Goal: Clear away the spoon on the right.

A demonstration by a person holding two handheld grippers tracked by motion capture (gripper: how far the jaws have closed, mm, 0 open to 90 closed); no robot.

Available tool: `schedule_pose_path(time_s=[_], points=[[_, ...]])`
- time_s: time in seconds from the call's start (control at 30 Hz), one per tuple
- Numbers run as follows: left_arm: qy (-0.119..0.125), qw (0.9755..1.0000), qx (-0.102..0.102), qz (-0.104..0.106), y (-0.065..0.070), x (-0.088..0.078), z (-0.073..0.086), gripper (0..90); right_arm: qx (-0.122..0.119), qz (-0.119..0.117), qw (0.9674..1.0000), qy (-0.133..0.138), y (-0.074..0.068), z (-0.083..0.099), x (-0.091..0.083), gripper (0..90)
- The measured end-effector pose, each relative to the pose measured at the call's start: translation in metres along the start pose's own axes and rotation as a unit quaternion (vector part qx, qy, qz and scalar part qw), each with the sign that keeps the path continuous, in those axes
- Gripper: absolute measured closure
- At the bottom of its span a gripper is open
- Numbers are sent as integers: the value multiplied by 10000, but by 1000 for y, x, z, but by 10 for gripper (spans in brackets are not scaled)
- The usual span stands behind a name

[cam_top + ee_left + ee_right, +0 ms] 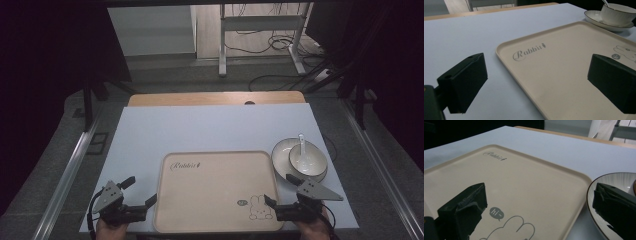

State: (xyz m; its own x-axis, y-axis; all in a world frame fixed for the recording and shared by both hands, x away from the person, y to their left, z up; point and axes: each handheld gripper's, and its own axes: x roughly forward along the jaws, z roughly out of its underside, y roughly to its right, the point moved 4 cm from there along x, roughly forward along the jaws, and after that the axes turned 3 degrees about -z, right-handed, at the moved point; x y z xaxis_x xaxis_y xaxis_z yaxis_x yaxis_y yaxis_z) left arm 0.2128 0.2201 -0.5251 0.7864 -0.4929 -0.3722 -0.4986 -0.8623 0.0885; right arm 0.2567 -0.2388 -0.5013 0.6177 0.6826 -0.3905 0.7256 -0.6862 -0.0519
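The left gripper (142, 192) is sitting at the near left corner of the tray (215, 165), and its jaws are standing wide apart with nothing between them. In the left gripper view, one jaw is hanging over the bare table (461, 32) and the other over the tray (564, 82), so the tray's left rim is running up between them. The right gripper (279, 189) is resting at the near right corner, jaws spread wide too and holding nothing. In the right gripper view, one jaw is hovering over the tray (524, 185) near the little "hi" bubble of the printed rabbit, while the other is hanging over the edge of the plate (614, 180). The tray is lying flat on the white table (210, 125), close to the near edge, empty, with the rabbit drawing in its near right corner. Just beside its far right corner, the plate (281, 150) is sitting on the table with a white bowl (309, 162) on it, and a white spoon (302, 141) is leaning in the bowl. A hand (107, 227) is gripping each tool from the bottom edge.
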Motion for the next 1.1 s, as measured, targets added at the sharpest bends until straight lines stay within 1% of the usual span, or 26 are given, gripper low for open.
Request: schedule_pose_path(time_s=[0.03,0.07,0.1,0.13,0.17,0.2,0.4,0.5,0.7,0.77,0.87,0.9,0.97,1.0,1.1], points=[[0,10000,0,0,0,0,0,27,55,-25,10000,-1,0,0,0,0],[-6,10000,14,0,0,0,0,27,55,-25,10000,-1,0,0,0,0],[-15,10000,23,-6,0,1,0,28,135,-41,9999,2,1,0,0,0],[-15,10000,23,-6,0,1,0,28,135,-41,9999,2,1,0,0,0],[-10,10000,9,-10,-1,1,0,28,168,-55,9998,-4,2,1,-1,0],[12,10000,-59,8,-1,0,0,28,207,-58,9998,2,3,1,-1,0],[21,9999,-118,6,-3,-1,0,35,223,-59,9997,-34,2,1,-1,0],[-25,10000,-93,-4,-1,0,0,38,213,-51,9998,-39,2,1,-1,0],[-21,10000,-74,7,-1,0,0,40,277,-108,9995,-102,2,1,0,0],[18,10000,-43,-16,-1,-1,0,34,313,-134,9994,-99,2,1,0,0],[112,9999,66,-38,-1,-1,0,25,423,-187,9989,-89,3,1,-1,0],[112,9999,66,-38,-1,-1,0,24,423,-187,9989,-89,3,1,-1,0],[41,10000,67,-6,-1,0,1,24,463,-189,9987,-72,3,0,-1,0],[-60,9999,134,-58,-1,1,2,24,449,-148,9989,-63,4,-1,-2,0],[-86,9998,189,-49,2,1,2,24,419,-123,9990,-15,4,-3,-3,0]])
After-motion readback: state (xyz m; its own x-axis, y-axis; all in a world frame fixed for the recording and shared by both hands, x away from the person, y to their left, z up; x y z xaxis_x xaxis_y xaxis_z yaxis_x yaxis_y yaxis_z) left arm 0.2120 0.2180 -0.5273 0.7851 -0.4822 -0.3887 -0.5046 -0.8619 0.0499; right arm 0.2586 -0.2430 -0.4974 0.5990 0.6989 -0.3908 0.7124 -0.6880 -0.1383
